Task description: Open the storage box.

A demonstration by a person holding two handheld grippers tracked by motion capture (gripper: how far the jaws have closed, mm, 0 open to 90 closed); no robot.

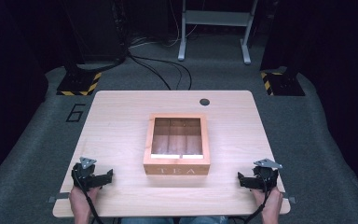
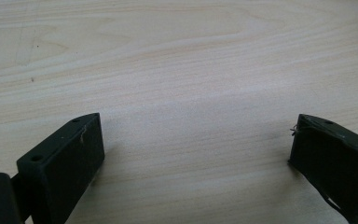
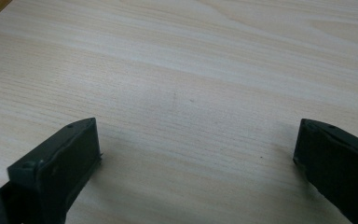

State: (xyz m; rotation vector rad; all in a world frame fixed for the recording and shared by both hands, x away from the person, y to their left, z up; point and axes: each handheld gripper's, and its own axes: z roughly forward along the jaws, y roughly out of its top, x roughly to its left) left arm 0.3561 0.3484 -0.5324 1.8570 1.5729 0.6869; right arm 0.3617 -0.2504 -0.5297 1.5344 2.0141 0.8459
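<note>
currently one wooden tea box (image 1: 177, 145) is sitting at the middle of the table (image 1: 116, 121), lid seemingly closed, roughly square with no clear long axis. it is lying between and slightly ahead of both grippers, about equally near each. left gripper (image 1: 94, 176) and right gripper (image 1: 256, 179) are resting near the front edge, jaws spread wide and gripping nothing.

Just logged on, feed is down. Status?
Left claw open, empty, on the table. Right claw open, empty. Tea box centred between them, lid shut, untouched. Nothing in the way.
</note>
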